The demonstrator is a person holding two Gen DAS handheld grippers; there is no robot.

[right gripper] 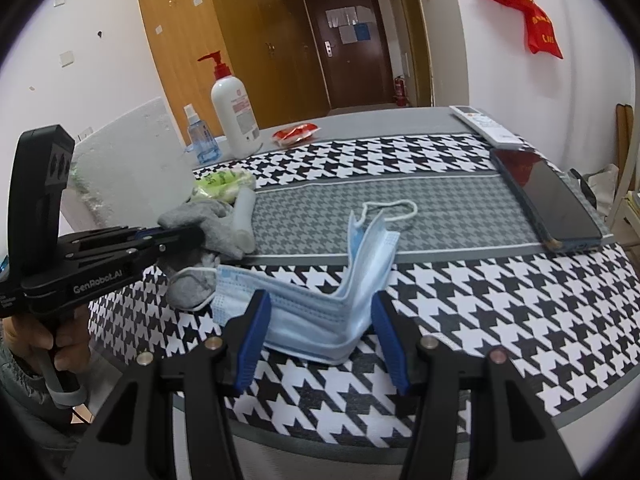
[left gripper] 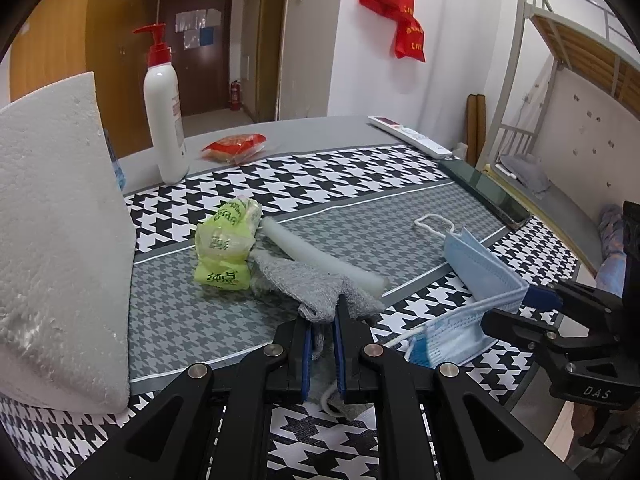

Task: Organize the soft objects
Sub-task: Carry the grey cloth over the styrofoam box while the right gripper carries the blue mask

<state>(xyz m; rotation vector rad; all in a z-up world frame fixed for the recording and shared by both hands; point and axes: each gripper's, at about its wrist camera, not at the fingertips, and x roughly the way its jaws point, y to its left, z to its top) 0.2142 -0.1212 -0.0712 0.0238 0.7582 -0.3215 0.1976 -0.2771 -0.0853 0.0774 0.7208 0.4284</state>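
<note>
The white foam block [left gripper: 60, 240] runs off the left wrist view's left edge. Green packet [left gripper: 226, 246] print is too small to read. The grey sock [left gripper: 316, 296] disappears between the left gripper's fingers [left gripper: 306, 356]. The blue spray bottle [right gripper: 202, 140] label is unreadable.

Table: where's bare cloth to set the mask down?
Free: grey band between face mask and phone; checked strip between red packet and remote. Crowded: left, around grey cloth, foam tube, green packs.
</note>
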